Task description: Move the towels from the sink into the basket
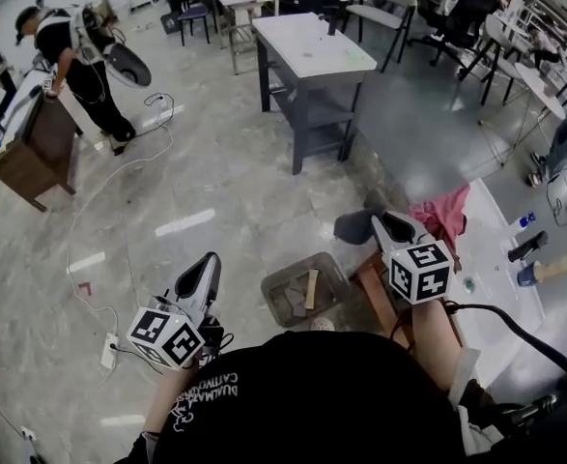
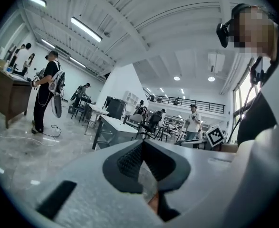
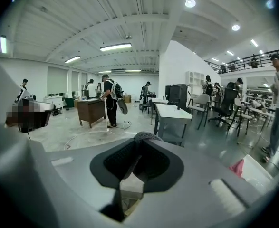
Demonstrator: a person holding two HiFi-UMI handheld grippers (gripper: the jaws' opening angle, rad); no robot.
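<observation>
Two towels, one basket (image 1: pixel 269 294), lower centre. Grey towel (image 1: pixel 354 226) pinched at right gripper (image 1: pixel 387 221) tips; pink towel (image 1: pixel 444 213) just right. Left gripper (image 1: pixel 206 265) closed, empty.

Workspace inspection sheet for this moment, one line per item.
Surface: white counter at right; sink basin not made out.
Job's things: dark grey towel in the right gripper; pink towel lies on the counter's edge; grey floor bin, possibly the basket, contents unclear.
Clutter: small items on the counter.
Grippers: right gripper shut on the dark grey towel; left gripper shut, empty.
Cables: white cable across the floor; black cable by the right arm.
Surroundings: grey table, chairs, person at a brown desk.
</observation>
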